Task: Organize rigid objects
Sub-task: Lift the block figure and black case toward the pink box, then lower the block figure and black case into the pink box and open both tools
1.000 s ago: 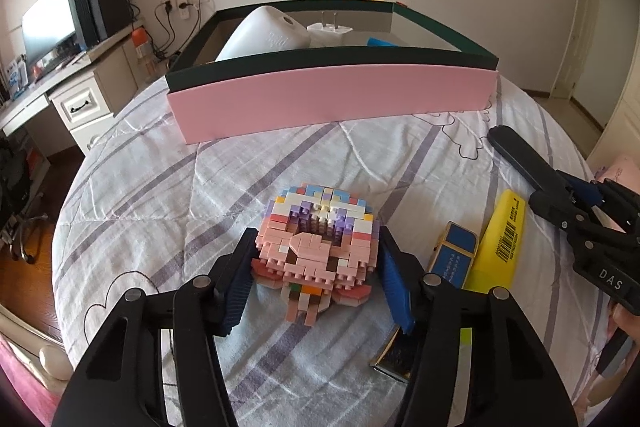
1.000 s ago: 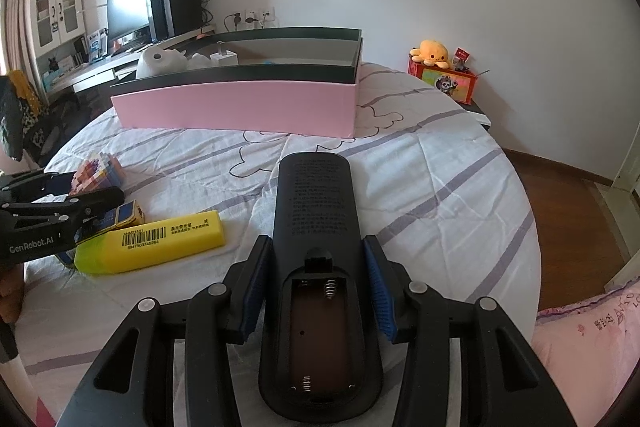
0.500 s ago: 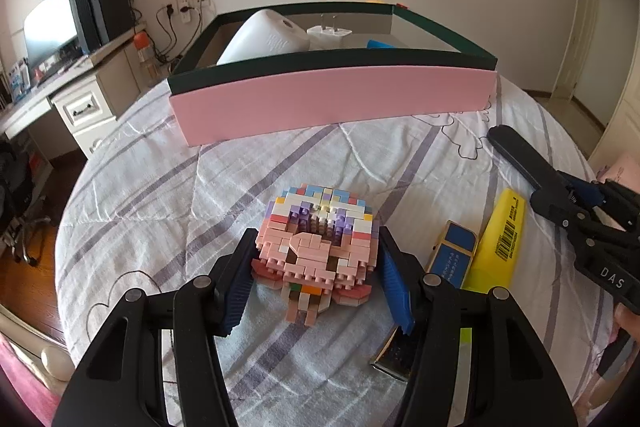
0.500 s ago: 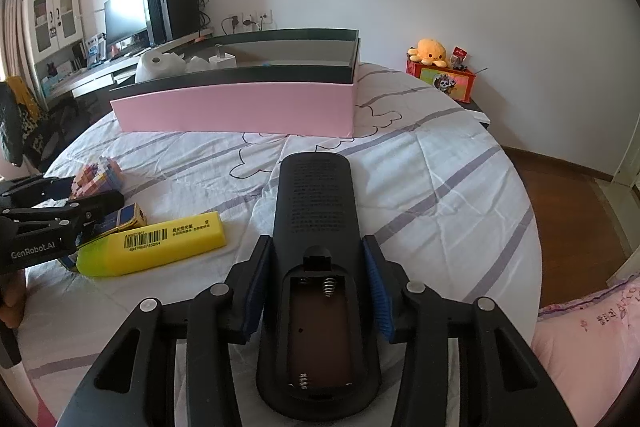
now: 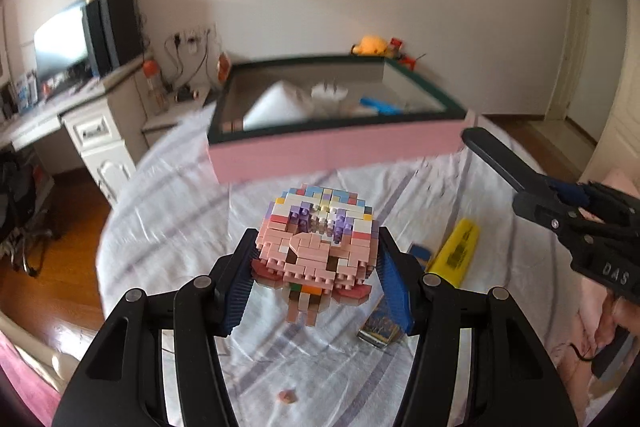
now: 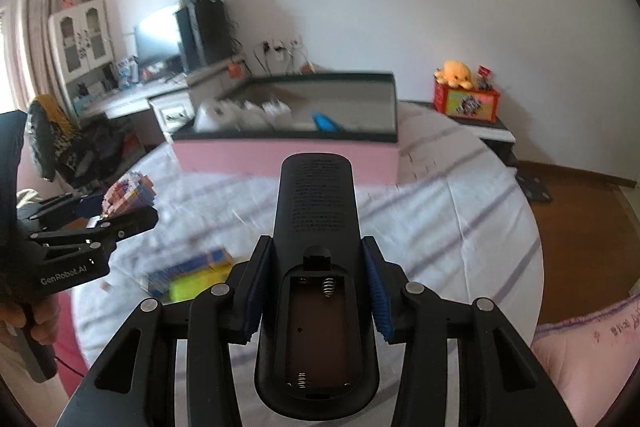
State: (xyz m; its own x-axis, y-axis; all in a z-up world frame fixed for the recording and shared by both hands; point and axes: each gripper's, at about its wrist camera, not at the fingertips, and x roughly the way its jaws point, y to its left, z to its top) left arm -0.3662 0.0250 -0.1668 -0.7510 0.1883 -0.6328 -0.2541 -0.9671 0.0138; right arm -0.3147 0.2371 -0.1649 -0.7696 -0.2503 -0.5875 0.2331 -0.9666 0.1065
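Several things already lie inside the pink box (image 5: 336,151) at the far side of the bed (image 5: 168,227); blur hides what most are. Left on the bedspread: a yellow box (image 5: 456,255), a blue packet (image 5: 380,327) and a loose brick (image 5: 286,395). The left gripper (image 5: 316,275) clamps the brick model (image 5: 316,239), lifted clear of the cover. The right gripper (image 6: 316,291) clasps the black remote (image 6: 316,227), battery bay open. Both point forward and downward toward the box.

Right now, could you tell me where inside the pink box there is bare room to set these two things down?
The pink box looks bare at its right end, between the blue item and the right wall. Its left half is crowded with white objects.
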